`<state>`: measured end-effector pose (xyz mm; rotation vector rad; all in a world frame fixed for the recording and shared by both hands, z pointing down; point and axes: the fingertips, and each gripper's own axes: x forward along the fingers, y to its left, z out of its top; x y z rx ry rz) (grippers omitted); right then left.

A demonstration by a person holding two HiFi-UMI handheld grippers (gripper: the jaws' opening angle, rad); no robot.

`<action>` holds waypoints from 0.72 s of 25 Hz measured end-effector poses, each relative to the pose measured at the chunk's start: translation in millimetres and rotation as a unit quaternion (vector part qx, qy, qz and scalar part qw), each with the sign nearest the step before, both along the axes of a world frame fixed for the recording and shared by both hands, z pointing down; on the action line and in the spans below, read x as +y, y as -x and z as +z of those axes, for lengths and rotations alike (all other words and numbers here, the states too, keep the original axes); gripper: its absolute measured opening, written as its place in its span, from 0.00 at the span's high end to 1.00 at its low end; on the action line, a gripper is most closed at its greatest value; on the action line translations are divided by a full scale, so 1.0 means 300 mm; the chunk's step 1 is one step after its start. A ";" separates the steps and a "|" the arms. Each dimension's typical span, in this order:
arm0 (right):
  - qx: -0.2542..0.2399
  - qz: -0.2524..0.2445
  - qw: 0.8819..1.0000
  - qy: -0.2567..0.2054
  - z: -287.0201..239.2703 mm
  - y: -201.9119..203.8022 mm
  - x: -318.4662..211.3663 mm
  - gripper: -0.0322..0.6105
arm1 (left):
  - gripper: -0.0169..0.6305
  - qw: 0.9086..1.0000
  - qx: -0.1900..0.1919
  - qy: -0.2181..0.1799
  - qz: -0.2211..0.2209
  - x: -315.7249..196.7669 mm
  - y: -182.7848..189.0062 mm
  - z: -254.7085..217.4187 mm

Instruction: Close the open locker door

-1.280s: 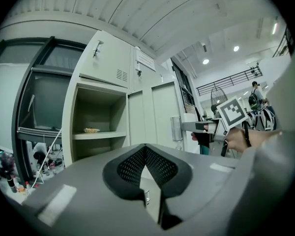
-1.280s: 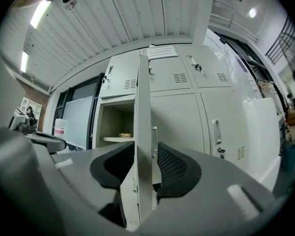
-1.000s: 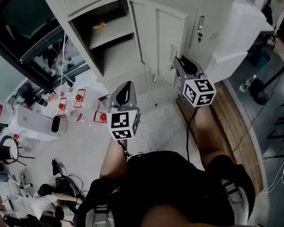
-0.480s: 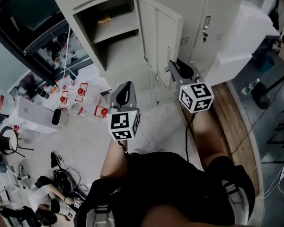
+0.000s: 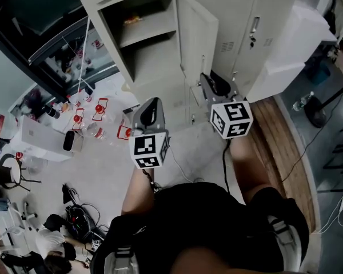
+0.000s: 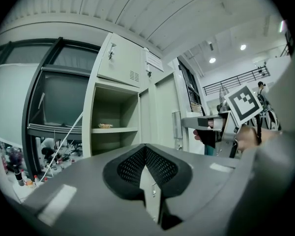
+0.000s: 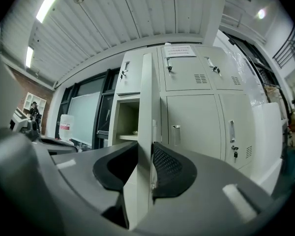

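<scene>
Locker bank (image 5: pixel 240 16) fills the space ahead of both pairs of jaws. The locker door (image 5: pixel 197 33) stands swung out, approx square to the bank front. In the right gripper view the locker door (image 7: pixel 146 92) shows edge-on, rising straight up from btwn the jaws. The open compartment (image 5: pixel 146 44) lies left of those jaws and the closed lockers right of them. The right gripper (image 5: pixel 208 87) has its jaws clamped on the door's free edge, w/ the panel filling the gap btwn the pads. Right gripper (image 7: pixel 145 154) holds low on that edge. The left gripper (image 5: pixel 151 110) hangs well apart from the door, its jaws pressed together on nothing. From the left gripper (image 6: pixel 146 154) the compartment is ahead-left and the door ahead-right. A small yellowish item (image 6: pixel 105 125) lies on the shelf, too small to ID. Handling, as a guess: thin painted sheet steel, so light, stiff, free on its hinges. The paint is prob slick, so the pads could slide along the edge. The free edge is the best hold, farthest from the hinge w/ most leverage. A light door may bang or bounce off the frame, so the swing calls for a gentle finish.
</scene>
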<state>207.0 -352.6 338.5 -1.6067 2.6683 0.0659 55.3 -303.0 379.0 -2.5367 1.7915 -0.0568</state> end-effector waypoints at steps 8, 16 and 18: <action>0.001 0.055 0.998 -0.003 -0.006 0.137 0.024 0.79 | 0.97 1.000 0.005 0.007 0.015 0.013 0.179 0.007; 0.005 0.098 0.995 -0.006 -0.007 0.273 0.017 0.79 | 0.97 0.999 0.008 0.008 0.036 -0.004 0.321 0.003; 0.005 0.101 0.995 -0.006 -0.008 0.301 0.013 0.79 | 0.97 0.999 0.008 0.010 0.041 -0.007 0.344 0.008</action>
